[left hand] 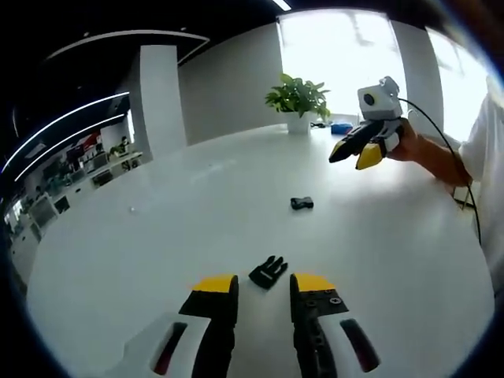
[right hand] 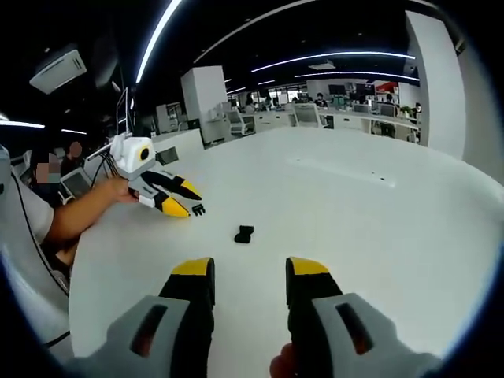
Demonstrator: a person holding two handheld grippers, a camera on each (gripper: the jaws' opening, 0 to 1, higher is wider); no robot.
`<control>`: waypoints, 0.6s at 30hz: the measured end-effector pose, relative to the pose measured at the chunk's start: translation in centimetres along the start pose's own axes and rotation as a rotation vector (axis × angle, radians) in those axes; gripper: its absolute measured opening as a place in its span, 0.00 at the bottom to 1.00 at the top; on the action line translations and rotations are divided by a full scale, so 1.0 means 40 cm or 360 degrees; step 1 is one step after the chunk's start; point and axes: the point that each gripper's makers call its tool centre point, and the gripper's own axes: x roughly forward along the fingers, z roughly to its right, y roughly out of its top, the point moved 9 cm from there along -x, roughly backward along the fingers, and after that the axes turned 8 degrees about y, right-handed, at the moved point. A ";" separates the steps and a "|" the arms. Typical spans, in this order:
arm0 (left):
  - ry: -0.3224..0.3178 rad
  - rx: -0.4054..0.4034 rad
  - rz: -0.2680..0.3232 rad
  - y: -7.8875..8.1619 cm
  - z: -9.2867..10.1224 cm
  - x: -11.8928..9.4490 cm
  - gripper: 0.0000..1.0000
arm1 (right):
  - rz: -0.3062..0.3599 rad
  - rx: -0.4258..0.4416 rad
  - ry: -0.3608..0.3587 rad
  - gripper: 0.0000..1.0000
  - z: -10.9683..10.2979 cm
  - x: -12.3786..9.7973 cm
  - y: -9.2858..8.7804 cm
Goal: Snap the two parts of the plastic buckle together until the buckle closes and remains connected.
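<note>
Two black buckle parts lie apart on the white table [left hand: 142, 236]. The pronged part [left hand: 268, 272] rests just ahead of my left gripper [left hand: 264, 283], which is open with nothing between its yellow-tipped jaws. The socket part [left hand: 302, 203] lies farther out, toward the middle. In the right gripper view that socket part [right hand: 244, 234] sits a short way ahead of my open right gripper [right hand: 250, 269]. The pronged part [right hand: 198, 209] is beside the left gripper [right hand: 191, 203], which a hand holds low over the table. The right gripper [left hand: 350, 160] hovers above the table at the far right.
A potted plant [left hand: 298, 98] and a small blue object [left hand: 341, 127] stand at the table's far edge by the window. A person's forearm [right hand: 79, 213] and a black cable [left hand: 465, 197] run along the table's side. Office desks [right hand: 331, 114] fill the background.
</note>
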 end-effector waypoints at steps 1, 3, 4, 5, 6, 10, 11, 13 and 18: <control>0.0004 -0.0008 -0.0003 0.001 0.000 0.001 0.26 | -0.0003 0.0001 0.0004 0.36 0.001 0.002 0.001; 0.0003 -0.0007 -0.0005 0.003 0.003 0.003 0.26 | -0.0003 0.0002 0.0014 0.36 0.002 0.007 0.002; -0.0001 -0.0003 -0.0005 0.004 0.004 0.004 0.26 | -0.0006 0.0001 0.0017 0.36 0.004 0.011 0.003; -0.0002 0.0000 -0.0004 0.005 0.005 0.004 0.25 | -0.0009 0.0000 0.0021 0.36 0.005 0.015 0.003; -0.0003 -0.0001 -0.0005 0.005 0.007 0.004 0.25 | -0.0010 0.0001 0.0026 0.36 0.006 0.018 0.003; -0.0004 -0.0013 -0.0004 0.008 0.007 0.009 0.24 | -0.0021 0.0006 0.0052 0.36 0.008 0.033 0.004; -0.0004 -0.0020 -0.0004 0.008 0.006 0.010 0.23 | -0.0023 0.0006 0.0057 0.35 0.008 0.036 0.004; -0.0007 -0.0027 0.0001 0.008 0.007 0.012 0.23 | -0.0029 0.0010 0.0067 0.35 0.010 0.042 0.004; -0.0014 -0.0039 0.0006 0.006 0.004 0.016 0.22 | -0.0041 0.0007 0.0087 0.35 0.008 0.052 0.009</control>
